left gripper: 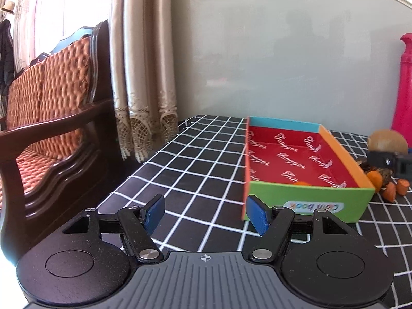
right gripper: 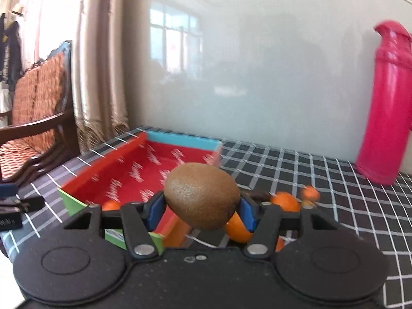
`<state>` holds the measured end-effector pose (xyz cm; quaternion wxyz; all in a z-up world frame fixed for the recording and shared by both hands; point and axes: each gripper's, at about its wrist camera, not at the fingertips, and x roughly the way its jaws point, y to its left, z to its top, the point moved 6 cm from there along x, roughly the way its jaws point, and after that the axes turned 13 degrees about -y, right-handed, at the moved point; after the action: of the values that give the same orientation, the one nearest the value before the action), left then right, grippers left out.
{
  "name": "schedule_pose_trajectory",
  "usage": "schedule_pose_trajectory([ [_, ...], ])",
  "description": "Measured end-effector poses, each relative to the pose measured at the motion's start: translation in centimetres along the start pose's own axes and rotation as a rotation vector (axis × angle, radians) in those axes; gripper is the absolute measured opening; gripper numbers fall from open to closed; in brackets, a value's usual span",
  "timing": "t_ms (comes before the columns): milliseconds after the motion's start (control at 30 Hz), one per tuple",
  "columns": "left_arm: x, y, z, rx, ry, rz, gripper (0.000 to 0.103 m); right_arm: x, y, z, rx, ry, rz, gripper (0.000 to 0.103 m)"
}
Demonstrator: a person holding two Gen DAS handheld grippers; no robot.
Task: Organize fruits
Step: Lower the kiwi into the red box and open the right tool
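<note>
kiwi held over the box edge

kiwi (right gripper: 202,195) sits between the blue pads (right gripper: 157,209) of the right gripper (right gripper: 202,212), which pinch it from both sides and hold it clear of the tablecloth (right gripper: 322,180).

going left to right in the right wrist view: a wooden sofa (right gripper: 38,118) by the curtain (right gripper: 97,77), then the tip of the left gripper (right gripper: 15,206) at the picture's edge, then the box (right gripper: 121,170) with its red printed inside, lying open on the checked cloth. one small orange (right gripper: 111,205) shows in the box's near corner. the kiwi hangs above the box's near right corner. just right of it, on the cloth, lie more oranges (right gripper: 285,202), blurred. far right, a pink bottle (right gripper: 383,103) stands upright near the wall.

in the left wrist view the left gripper (left gripper: 204,212) has its jaws spread with nothing between them, above bare cloth just left of the box (left gripper: 303,198). the kiwi (left gripper: 387,141) shows beyond the box's right wall.
</note>
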<state>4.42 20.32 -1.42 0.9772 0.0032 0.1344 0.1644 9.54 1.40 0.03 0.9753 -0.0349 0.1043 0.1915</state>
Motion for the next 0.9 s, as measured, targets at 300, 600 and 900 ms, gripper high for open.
schedule_pose_trajectory([
  [300, -0.2, 1.8, -0.5, -0.009, 0.008, 0.020, 0.069, 2.3, 3.9, -0.4, -0.029, -0.002, 0.050, 0.058],
  [600, -0.2, 1.0, 0.1, -0.021, -0.009, 0.003, 0.069, 1.0, 5.0, -0.4, -0.163, -0.058, 0.013, 0.081],
  [900, -0.8, -3.6, 1.6, -0.004, -0.049, -0.077, 0.069, -1.4, -1.7, 1.1, -0.084, -0.090, -0.095, 0.081],
])
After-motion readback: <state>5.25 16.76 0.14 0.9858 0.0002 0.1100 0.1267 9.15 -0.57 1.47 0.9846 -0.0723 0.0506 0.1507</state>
